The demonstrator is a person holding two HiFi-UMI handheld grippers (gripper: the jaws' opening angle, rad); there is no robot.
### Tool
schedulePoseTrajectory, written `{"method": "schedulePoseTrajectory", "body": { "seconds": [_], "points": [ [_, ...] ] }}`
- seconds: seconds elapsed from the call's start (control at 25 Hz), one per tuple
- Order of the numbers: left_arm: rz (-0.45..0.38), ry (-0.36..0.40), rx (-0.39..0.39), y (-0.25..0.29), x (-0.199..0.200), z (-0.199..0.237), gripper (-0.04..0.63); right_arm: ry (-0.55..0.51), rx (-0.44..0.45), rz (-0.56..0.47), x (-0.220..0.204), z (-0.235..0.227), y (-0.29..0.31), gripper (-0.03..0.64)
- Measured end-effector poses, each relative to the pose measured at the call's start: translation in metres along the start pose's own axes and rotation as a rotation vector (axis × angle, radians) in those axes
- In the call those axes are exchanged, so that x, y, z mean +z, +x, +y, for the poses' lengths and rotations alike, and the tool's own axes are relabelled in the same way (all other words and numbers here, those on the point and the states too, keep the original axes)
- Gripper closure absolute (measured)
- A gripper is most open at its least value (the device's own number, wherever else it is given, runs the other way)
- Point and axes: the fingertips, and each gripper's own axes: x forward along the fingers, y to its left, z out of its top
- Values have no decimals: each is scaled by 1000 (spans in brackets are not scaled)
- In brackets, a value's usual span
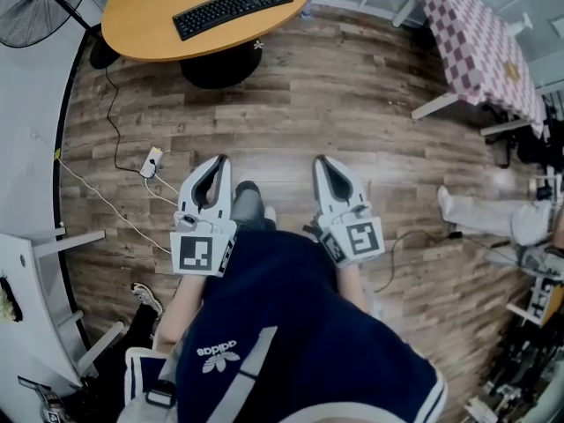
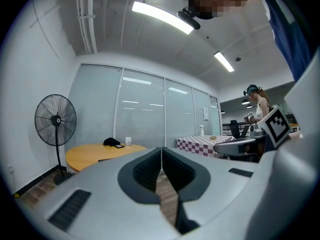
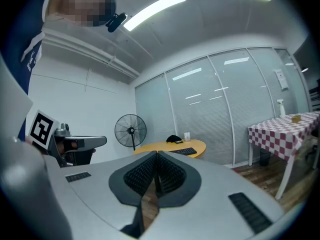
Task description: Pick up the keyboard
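The black keyboard (image 1: 233,9) lies on a round yellow table (image 1: 141,35) at the far side of the wooden floor, well ahead of both grippers. In the right gripper view the keyboard (image 3: 184,151) shows small on the table (image 3: 198,145), just right of the jaw tips. My left gripper (image 1: 220,159) and right gripper (image 1: 321,160) are held side by side in front of the body, pointing towards the table. Both are shut with nothing between the jaws. The left gripper view shows the table (image 2: 90,154), but the keyboard cannot be made out there.
A standing fan (image 1: 35,3) is left of the round table. A table with a checkered cloth (image 1: 480,38) stands at the right. A power strip (image 1: 152,161) with cables lies on the floor at left. Another person's legs (image 1: 493,218) are at the right edge.
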Motion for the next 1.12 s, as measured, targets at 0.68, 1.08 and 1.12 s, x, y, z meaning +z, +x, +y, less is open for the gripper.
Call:
{"method": "schedulePoseTrajectory", "body": {
  "seconds": [0.68,1.08,1.12],
  "points": [
    [-34,-27,-3,118,33,86,586,10,58,24,35,-28,139,611],
    [-23,-33,-26,153,26,126,586,21,-8,16,38,-37,186,611],
    [-22,-38,-28,154,24,129,586,16,-7,15,37,-36,190,611]
  ]
}}
